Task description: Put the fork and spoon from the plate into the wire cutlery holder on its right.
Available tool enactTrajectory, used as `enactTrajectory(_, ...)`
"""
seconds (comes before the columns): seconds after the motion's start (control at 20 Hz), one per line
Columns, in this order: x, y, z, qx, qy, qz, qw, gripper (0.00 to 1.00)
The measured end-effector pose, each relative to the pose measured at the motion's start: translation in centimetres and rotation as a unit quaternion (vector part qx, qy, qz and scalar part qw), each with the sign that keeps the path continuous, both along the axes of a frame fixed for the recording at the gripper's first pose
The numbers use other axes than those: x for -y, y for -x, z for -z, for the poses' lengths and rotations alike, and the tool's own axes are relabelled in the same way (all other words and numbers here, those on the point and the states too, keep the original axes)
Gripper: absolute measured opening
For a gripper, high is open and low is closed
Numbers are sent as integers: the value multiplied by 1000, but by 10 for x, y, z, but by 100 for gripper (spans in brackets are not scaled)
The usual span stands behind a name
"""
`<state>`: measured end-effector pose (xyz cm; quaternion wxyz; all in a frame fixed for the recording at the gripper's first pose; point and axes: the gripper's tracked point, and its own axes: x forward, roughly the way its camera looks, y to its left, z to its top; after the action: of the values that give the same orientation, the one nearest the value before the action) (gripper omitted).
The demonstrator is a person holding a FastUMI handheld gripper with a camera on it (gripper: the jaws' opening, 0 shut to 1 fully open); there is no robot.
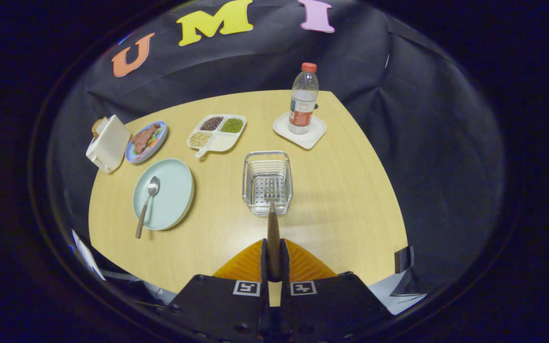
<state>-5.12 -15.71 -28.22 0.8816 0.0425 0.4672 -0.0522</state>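
My gripper [273,250] is shut on the fork [271,209], both fingers pressing its wooden handle. The fork points forward, and its metal tines hang over the inside of the wire cutlery holder [267,159], which stands on the table just ahead of the fingers. Left of the holder lies a pale green plate [172,188]. A spoon [147,202] with a wooden handle rests on that plate, bowl toward the far side, handle sticking out over the plate's near rim.
Beyond the holder a water bottle [302,97] stands on a white square coaster [313,136]. A white divided tray [224,142] of beans and a blue plate [137,156] of food sit behind the green plate. A white box [108,143] stands at the table's left edge.
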Motion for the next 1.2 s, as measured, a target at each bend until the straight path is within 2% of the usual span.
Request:
enactTrajectory(0.2, 5, -19, -16, 33, 25, 4, 999, 14)
enactTrajectory(0.3, 5, -24, -23, 46, 30, 11, 998, 27)
enactTrajectory(0.55, -18, -24, -23, 46, -5, 13, 999, 49)
enactTrajectory(0.7, -34, -25, -30, 67, 3, 15, 998, 73)
enactTrajectory(0.9, -72, -25, -37, 70, 11, 3, 997, 78)
enactTrajectory(1.2, -156, -32, -27, 62, 20, -54, 996, 80)
